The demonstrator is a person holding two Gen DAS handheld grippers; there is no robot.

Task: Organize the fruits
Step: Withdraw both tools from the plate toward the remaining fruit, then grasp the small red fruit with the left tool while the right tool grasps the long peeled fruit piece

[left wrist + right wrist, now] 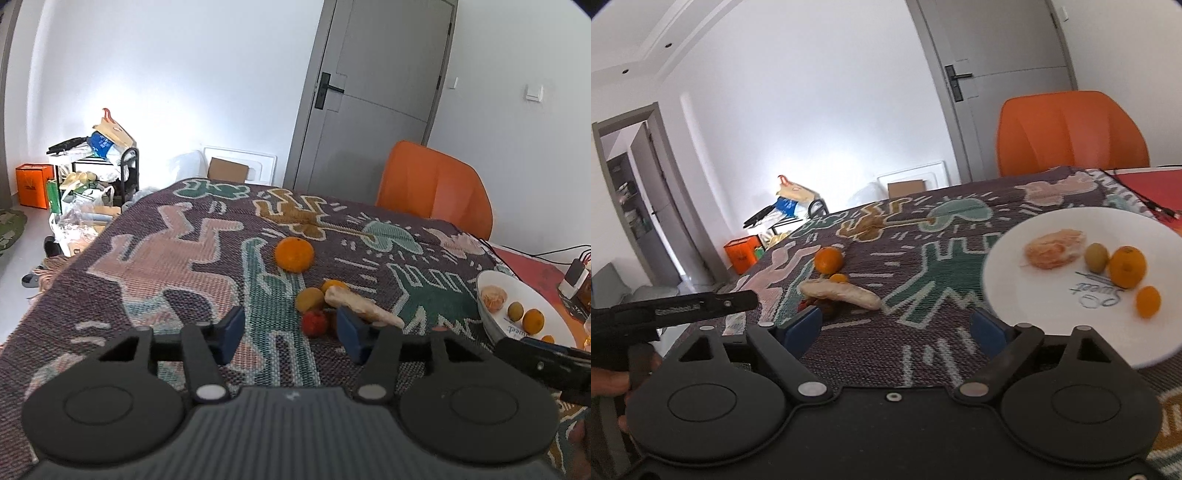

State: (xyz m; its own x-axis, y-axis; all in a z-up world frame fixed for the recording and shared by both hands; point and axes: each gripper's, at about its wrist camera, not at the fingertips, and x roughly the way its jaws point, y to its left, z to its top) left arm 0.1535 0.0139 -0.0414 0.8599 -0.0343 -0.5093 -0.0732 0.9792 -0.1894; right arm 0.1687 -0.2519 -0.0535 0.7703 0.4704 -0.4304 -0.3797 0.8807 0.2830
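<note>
On the patterned cloth lie a big orange [294, 254], a yellow-green fruit [309, 299], a small orange fruit [333, 285], a red fruit [315, 322] and a pale long piece [362, 307]. My left gripper [290, 338] is open and empty just short of the red fruit. A white plate [1027, 299] at the right holds a peeled citrus [1054, 248], a green fruit [1097, 257], an orange [1127, 266] and a small orange fruit [1148, 301]. My right gripper [897, 326] is open and empty, left of the plate's near rim.
An orange chair [436, 188] stands behind the table. A black device with cables [576, 280] sits at the far right on a red surface. A cluttered rack [92, 173] and bags stand on the floor at the left. A grey door [373, 92] is behind.
</note>
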